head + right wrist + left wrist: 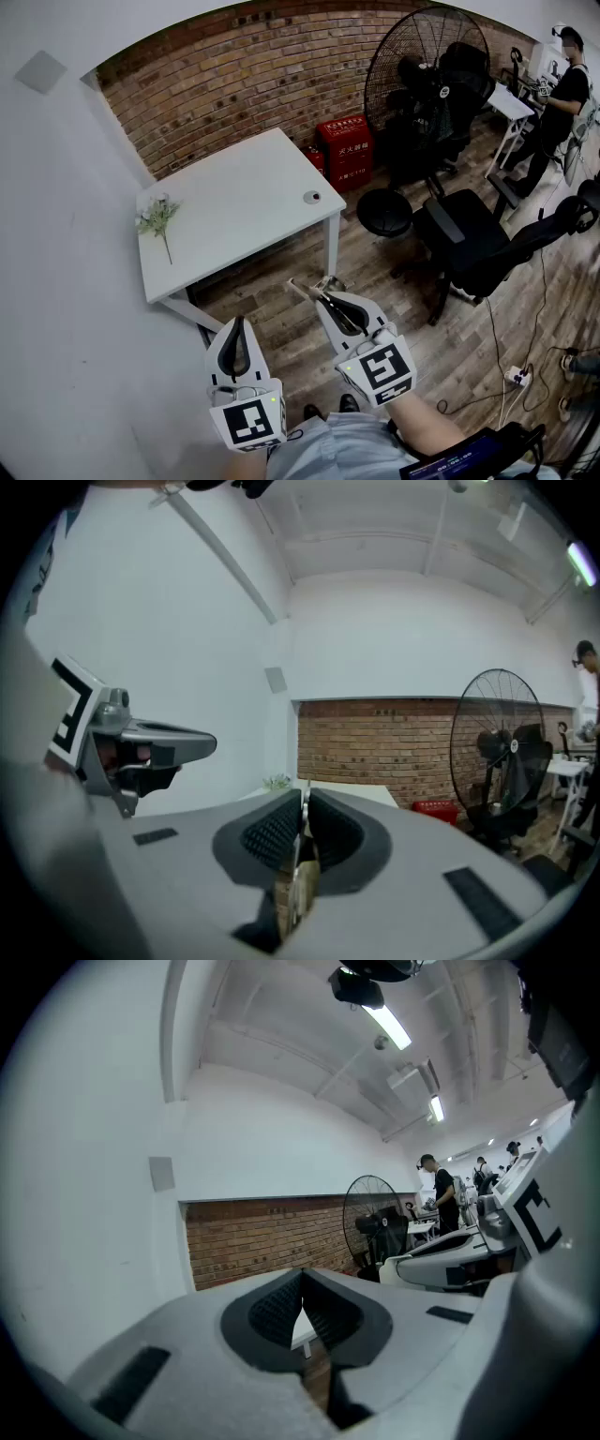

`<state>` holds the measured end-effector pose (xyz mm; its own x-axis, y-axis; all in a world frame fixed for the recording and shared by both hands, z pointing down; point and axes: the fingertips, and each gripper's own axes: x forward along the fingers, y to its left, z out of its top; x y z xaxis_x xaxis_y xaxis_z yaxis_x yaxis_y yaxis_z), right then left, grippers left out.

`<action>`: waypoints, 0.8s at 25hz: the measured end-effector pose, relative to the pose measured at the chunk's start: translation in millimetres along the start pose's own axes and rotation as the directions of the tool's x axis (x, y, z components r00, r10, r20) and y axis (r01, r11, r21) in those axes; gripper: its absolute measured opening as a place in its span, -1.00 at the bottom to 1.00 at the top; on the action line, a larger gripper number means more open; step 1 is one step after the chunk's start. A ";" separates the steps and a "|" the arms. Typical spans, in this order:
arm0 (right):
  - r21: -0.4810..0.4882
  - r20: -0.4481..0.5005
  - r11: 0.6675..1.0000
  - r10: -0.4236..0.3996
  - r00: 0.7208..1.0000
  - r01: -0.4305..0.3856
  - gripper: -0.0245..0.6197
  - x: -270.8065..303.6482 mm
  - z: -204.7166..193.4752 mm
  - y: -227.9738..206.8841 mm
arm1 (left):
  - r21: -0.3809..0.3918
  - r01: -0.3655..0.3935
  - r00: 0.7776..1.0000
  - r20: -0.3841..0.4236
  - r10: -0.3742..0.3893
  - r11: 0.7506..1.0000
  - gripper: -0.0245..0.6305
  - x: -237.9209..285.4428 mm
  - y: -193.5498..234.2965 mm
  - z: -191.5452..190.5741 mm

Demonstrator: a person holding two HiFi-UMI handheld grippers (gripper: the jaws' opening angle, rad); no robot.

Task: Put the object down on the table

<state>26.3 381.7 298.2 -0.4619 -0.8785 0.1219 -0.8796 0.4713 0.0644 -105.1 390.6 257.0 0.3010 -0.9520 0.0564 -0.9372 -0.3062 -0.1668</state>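
My right gripper (324,292) is shut on a thin flat object (302,289) whose pale end sticks out past the tips to the upper left. The right gripper view shows that object (300,855) as a narrow metal edge with a wood-coloured part, pinched between the ribbed pads (272,832). My left gripper (238,324) is shut and holds nothing; its pads (277,1307) meet at the tip. Both grippers hover over the wooden floor, short of the white table (234,216) and a little below its near edge in the head view.
On the table lie a small flower sprig (157,217) at the left end and a small round thing (312,197) near the right edge. A red crate (345,150), a large black fan (427,66) and office chairs (478,239) stand to the right. A person (562,94) stands far right.
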 end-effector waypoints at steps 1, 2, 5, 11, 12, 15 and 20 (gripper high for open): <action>0.002 -0.002 1.000 -0.001 1.000 0.001 -0.82 -0.6 0.9 -0.4 | 0.000 0.000 1.000 0.001 0.000 1.000 -0.90 0.0 -0.9 0.1; 0.004 -0.002 1.000 -0.001 1.000 0.001 -0.82 -1.3 1.8 -0.6 | 0.001 0.000 1.000 0.001 0.000 1.000 -0.90 0.0 -2.0 0.2; 0.021 0.009 1.000 0.005 1.000 -0.006 -0.82 -5.3 2.7 -2.4 | 0.000 0.001 1.000 0.003 -0.001 1.000 -0.90 -0.9 -6.7 -0.2; 0.051 0.006 0.999 0.011 1.000 -0.012 -0.81 -15.5 -4.6 -11.6 | 0.011 -0.007 1.000 -0.008 0.007 1.000 -0.90 -2.2 -17.4 -1.8; 0.053 0.004 0.999 0.013 1.000 -0.013 -0.81 -16.4 -6.4 -13.8 | 0.024 -0.010 1.000 -0.005 0.010 1.000 -0.90 -1.1 -18.5 -2.0; 0.066 -0.012 0.998 0.021 1.000 -0.020 -0.81 -19.9 -13.4 -21.0 | 0.039 -0.009 1.000 -0.014 0.009 0.999 -0.90 1.9 -27.0 -6.1; 0.069 -0.028 0.997 0.027 0.999 -0.025 -0.81 -27.1 -25.5 -37.3 | 0.031 -0.018 0.999 -0.032 0.019 0.999 -0.90 3.8 -44.1 -14.3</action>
<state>74.6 389.9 317.7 -0.4822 -0.8629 0.1512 -0.8735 0.4868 -0.0075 -65.2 400.6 278.6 0.2771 -0.9571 0.0844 -0.9367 -0.2886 -0.1984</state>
